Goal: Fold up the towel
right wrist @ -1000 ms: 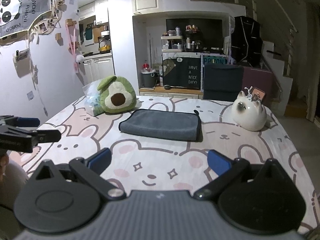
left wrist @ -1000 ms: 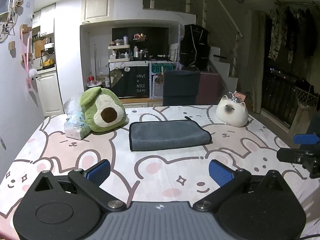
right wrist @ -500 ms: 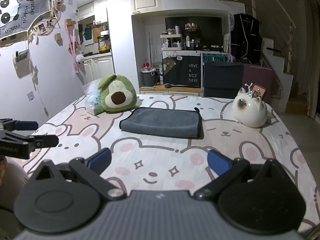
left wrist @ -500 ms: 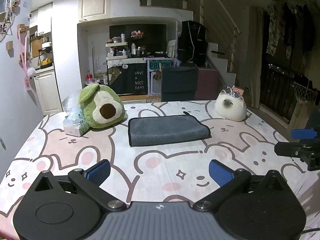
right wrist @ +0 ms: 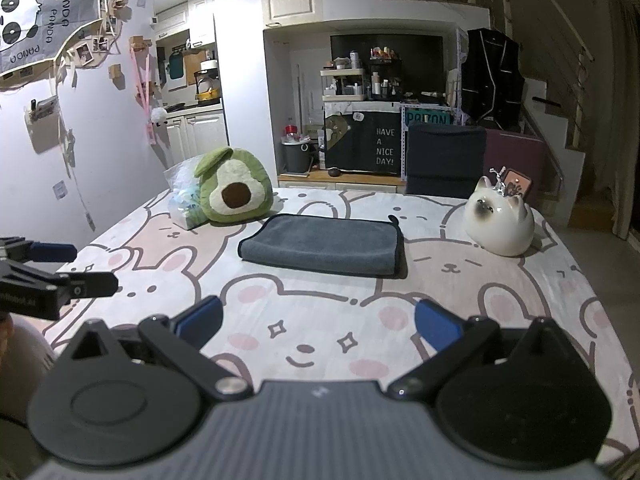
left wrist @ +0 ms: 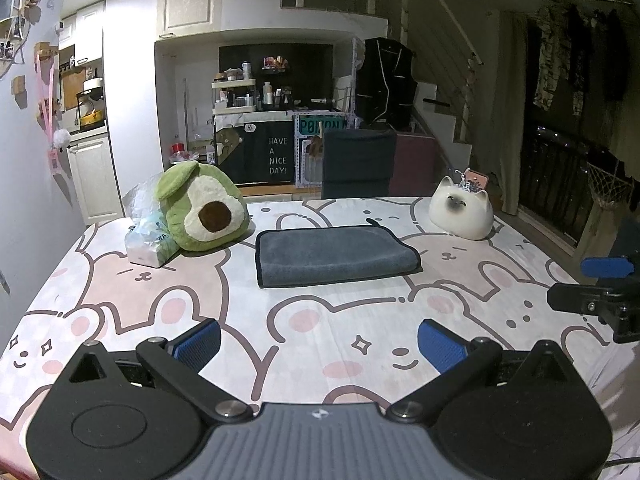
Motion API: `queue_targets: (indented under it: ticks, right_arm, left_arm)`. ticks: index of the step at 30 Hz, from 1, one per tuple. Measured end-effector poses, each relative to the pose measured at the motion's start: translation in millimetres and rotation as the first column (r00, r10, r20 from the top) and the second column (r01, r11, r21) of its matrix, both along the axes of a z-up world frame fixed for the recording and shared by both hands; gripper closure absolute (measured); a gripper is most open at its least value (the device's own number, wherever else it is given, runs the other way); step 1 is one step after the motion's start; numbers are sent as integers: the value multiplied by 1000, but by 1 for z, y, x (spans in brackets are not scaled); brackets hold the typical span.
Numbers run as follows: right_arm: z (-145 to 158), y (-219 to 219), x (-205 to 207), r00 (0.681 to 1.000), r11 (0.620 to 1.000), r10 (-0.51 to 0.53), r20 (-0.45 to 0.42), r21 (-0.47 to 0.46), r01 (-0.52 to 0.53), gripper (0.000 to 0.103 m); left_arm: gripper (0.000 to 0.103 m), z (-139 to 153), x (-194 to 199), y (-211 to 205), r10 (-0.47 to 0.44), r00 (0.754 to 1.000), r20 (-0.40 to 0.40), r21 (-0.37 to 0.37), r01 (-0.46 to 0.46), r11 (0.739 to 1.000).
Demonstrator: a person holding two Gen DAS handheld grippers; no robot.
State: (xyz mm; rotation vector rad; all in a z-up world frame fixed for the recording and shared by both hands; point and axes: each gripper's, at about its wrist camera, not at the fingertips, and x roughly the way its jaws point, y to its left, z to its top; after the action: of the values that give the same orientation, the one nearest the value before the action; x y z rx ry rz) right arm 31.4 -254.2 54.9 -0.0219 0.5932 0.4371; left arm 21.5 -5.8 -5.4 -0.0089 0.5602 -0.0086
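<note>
Both cameras have tipped slightly downward; the towel [left wrist: 336,255] lies folded mid-frame on the surface [left wrist: 320,320]. Left gripper [left wrist: 318,340] and right gripper [right wrist: 318,326] hang back, jaws wide and empty. Folding looks finished or paused; another fold means reaching its edge.

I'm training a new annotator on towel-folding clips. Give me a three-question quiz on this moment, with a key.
1. True or false: the left gripper is shut on the grey towel.
2. What lies nearest the towel's left edge? A) avocado plush B) cat figurine C) tissue pack
3. Fill in: the right gripper is ____ and holds nothing.

Key: 1 false, it is open and short of the towel; 2 A; 3 open.
</note>
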Motion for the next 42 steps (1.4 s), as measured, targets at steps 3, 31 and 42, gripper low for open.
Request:
queue_targets:
  ticks: [3, 31, 42]
  right_arm:
    - [0, 0, 1, 1000, 1000, 0, -2, 1, 0, 0]
    - [-2, 1, 1, 1000, 1000, 2, -7, 9, -2, 0]
    - [-3, 2, 1, 1000, 1000, 3, -7, 8, -3, 0]
  left_arm:
    - [0, 0, 0, -1, 1, 1000, 0, 5, -1, 1000]
    - [0, -2, 0, 2, 6, 1000, -2, 3, -6, 1000]
    - [0, -2, 0, 2, 6, 1000, -3, 4, -6, 1000]
